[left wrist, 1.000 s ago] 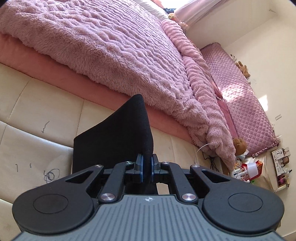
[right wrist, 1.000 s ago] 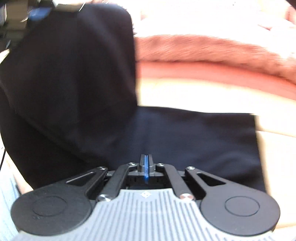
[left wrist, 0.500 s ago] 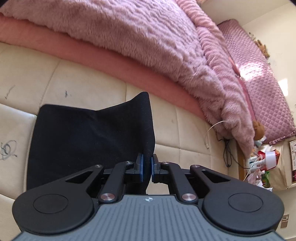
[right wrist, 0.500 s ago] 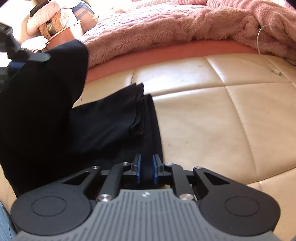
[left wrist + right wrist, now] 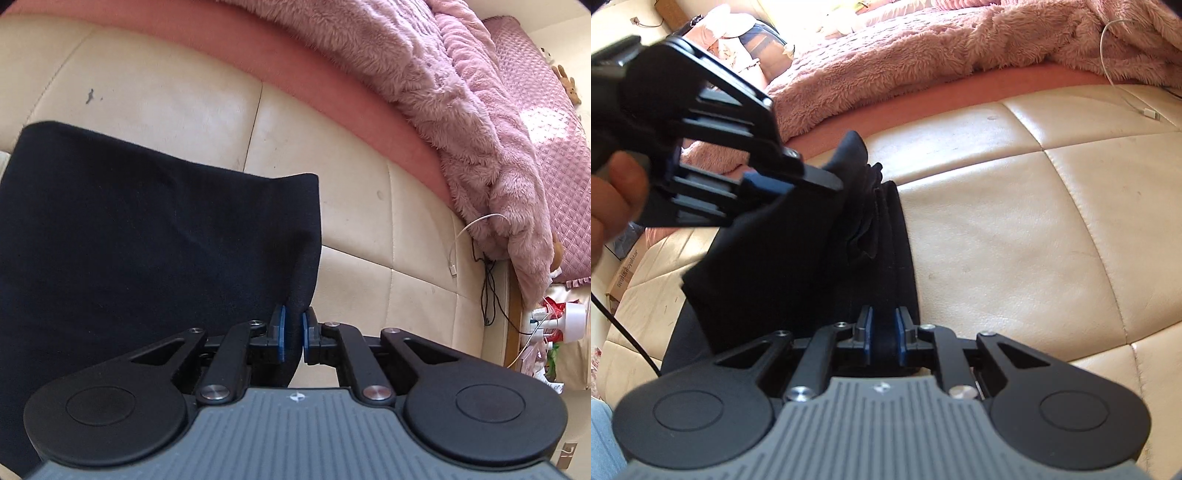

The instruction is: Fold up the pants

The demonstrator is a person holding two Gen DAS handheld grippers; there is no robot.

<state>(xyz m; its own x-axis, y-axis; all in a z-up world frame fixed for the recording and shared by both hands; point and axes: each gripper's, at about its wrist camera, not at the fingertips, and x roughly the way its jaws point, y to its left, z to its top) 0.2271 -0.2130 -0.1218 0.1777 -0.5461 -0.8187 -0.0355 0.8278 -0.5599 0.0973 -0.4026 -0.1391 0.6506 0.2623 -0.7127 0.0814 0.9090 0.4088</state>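
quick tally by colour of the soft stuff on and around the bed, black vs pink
black: 1, the pants, pinched by both the left gripper and the right gripper
pink: 3, the fluffy blanket, the quilted cover, the smooth pink sheet under the blanket
total: 4

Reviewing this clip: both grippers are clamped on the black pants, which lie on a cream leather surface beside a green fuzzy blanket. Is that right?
Not quite. The blanket is pink, not green, as both wrist views show. The rest holds: the left gripper and right gripper are each clamped on the black pants, which lie on the cream leather surface.
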